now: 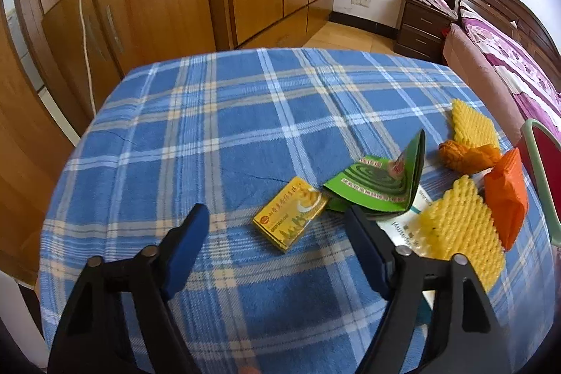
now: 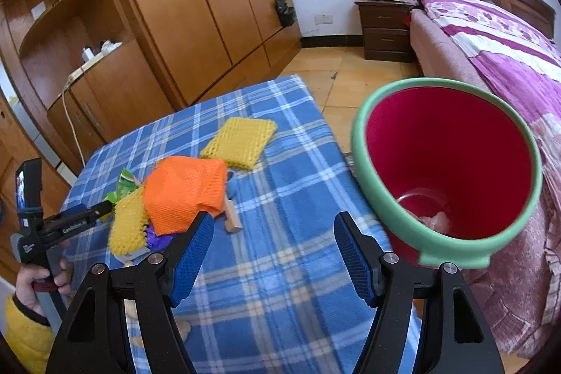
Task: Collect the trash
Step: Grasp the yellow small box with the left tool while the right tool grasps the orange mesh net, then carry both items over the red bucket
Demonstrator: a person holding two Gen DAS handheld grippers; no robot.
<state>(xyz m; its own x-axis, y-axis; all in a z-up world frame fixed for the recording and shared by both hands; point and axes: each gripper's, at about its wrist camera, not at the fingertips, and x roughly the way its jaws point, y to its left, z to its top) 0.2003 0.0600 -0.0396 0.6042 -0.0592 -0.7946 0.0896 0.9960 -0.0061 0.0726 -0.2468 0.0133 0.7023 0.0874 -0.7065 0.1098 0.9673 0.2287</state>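
In the left wrist view my left gripper is open and empty, just short of a small yellow box on the blue plaid table. Right of the box lie a green mosquito-coil carton, yellow foam nets, an orange foam net and a crumpled orange bag. In the right wrist view my right gripper is open and empty above the table, with the trash pile, topped by the orange net, to its left. A red bin with a green rim stands to its right, with something pale at its bottom.
A second yellow foam net and a small wooden block lie on the table. The other hand-held gripper shows at the left. Wooden wardrobes stand behind the table, a bed and nightstand to the right.
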